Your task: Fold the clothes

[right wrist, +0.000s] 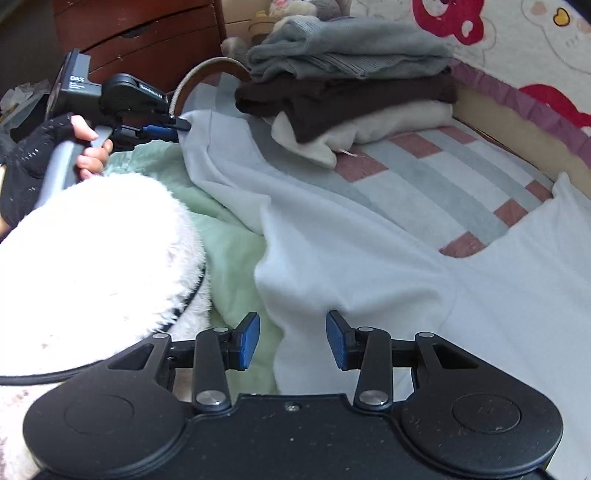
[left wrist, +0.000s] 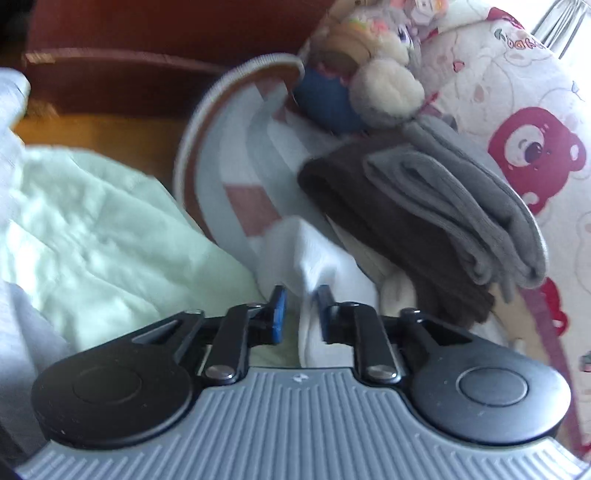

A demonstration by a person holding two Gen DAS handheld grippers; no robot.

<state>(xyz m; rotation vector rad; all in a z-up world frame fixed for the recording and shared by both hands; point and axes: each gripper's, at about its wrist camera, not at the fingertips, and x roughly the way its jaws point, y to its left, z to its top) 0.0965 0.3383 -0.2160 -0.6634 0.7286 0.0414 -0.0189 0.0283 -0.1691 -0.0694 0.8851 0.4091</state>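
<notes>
A pale bluish-white garment [right wrist: 369, 258] lies spread and rumpled across the bed. My left gripper [left wrist: 301, 306] is shut on a raised fold of this garment [left wrist: 306, 251]. In the right wrist view the left gripper [right wrist: 183, 124] pinches the garment's far corner, held by a hand in a black fingerless glove [right wrist: 37, 147]. My right gripper [right wrist: 293, 332] hangs open just above the garment's near edge, with nothing between its blue pads. A folded stack of grey, brown and cream clothes [right wrist: 347, 85] sits at the back of the bed, right of the left gripper [left wrist: 424, 206].
A striped pink-and-grey cover [right wrist: 424, 177] lies under the garment, with a light green blanket [right wrist: 229, 240] to the left. A bear-print bumper [right wrist: 517, 48] lines the right side. Plush toys [left wrist: 369, 81] sit behind the stack. A wooden drawer unit [right wrist: 140, 33] stands far left. A fluffy white sleeve [right wrist: 92, 258] fills the near left.
</notes>
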